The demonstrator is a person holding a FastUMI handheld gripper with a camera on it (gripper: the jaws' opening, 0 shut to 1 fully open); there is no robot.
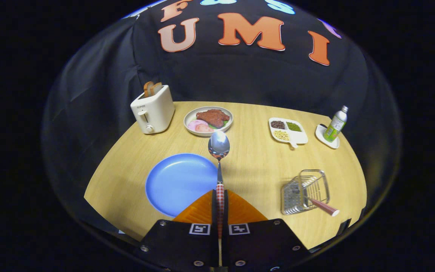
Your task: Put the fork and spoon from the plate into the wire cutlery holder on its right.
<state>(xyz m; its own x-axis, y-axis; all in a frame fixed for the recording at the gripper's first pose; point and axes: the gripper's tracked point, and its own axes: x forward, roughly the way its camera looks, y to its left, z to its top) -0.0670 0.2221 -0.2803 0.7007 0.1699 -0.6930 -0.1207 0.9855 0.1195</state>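
Note:
My gripper [219, 196] is shut on the checked handle of the spoon [218, 146], whose shiny bowl sticks out ahead of the fingers, lifted above the table. The blue plate [176, 181] lies just left of the fingers, with nothing on the part I can see. To the right stands the wire cutlery holder [305, 190]; a utensil with a checked handle [325, 207] leans in it, handle end poking out toward me.
At the back of the round wooden table [255, 166] stand a white toaster [153, 109] with bread, a plate of food [208, 120], a divided snack tray [287, 130], and a bottle [336, 124] on a small white dish.

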